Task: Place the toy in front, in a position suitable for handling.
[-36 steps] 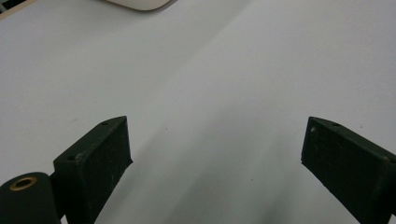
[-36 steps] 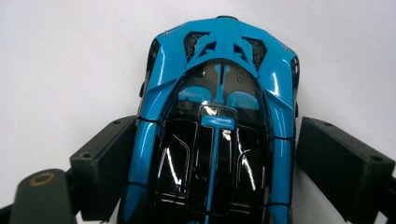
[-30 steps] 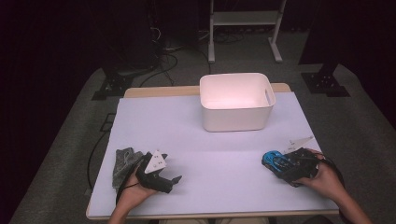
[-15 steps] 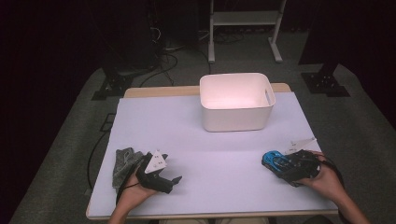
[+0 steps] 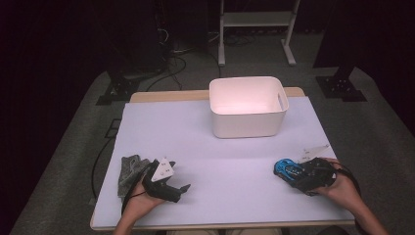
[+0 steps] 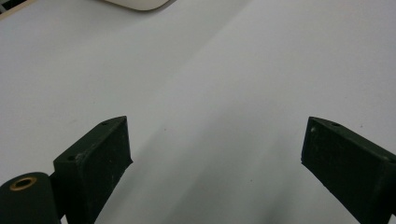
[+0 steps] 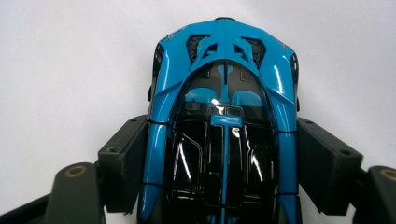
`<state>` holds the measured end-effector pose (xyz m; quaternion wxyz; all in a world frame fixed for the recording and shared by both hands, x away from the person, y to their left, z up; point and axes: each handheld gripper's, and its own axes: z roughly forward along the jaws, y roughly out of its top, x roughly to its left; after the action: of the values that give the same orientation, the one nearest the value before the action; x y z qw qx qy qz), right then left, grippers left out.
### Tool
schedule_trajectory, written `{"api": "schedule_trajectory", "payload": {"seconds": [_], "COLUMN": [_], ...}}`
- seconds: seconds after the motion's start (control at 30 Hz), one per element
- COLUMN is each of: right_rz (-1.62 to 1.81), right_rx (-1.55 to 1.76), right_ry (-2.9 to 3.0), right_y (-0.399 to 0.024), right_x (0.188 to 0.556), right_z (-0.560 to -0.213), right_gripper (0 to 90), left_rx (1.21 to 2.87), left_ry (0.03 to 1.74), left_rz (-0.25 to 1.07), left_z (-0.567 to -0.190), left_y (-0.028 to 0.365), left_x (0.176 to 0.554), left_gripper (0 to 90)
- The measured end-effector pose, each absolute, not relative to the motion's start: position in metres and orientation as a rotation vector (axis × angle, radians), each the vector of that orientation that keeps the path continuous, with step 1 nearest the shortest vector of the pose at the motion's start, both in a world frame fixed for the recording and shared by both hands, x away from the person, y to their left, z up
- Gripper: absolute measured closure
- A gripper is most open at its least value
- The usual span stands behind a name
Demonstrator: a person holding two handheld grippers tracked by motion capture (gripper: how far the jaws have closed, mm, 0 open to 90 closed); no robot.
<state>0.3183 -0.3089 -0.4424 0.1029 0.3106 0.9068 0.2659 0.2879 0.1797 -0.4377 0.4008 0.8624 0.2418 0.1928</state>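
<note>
Two grippers rest low on the table [image 5: 235, 171]: your left gripper [image 5: 182, 189] gapes wide over bare surface, while your right gripper [image 5: 288, 172] has just been closing, pads against both flanks of the blue toy car [image 7: 224, 135].

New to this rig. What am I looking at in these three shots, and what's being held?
There is no robot arm: a person holds a two-jaw claw in each hand. The high view looks down on the white table; each gripper view looks along one claw's own jaws. On the table stand a white bin and a grey cloth beside the left claw, whose jaws stand open on nothing. The right claw has just been closing its jaws and now presses both sides of a blue toy car.
</note>
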Motion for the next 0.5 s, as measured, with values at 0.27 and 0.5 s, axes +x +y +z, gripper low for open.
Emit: {"api": "schedule_trajectory", "payload": {"seconds": [0.27, 0.5], "right_rz": [0.792, 0.817], "right_rx": [0.899, 0.921], "right_ry": [2.683, 2.687], "right_y": [-0.3086, -0.312], "right_x": [0.3164, 0.3165], "right_z": [-0.4392, -0.4424], "right_gripper": [25.1, 24.6], "left_rx": [2.181, 2.18], "left_ry": [0.61, 0.612], "left_rz": [0.488, 0.483], "left_z": [-0.4372, -0.4378], "left_y": [0.18, 0.18], "left_x": [0.2878, 0.2881], "left_gripper": [7.4, 7.3]}}
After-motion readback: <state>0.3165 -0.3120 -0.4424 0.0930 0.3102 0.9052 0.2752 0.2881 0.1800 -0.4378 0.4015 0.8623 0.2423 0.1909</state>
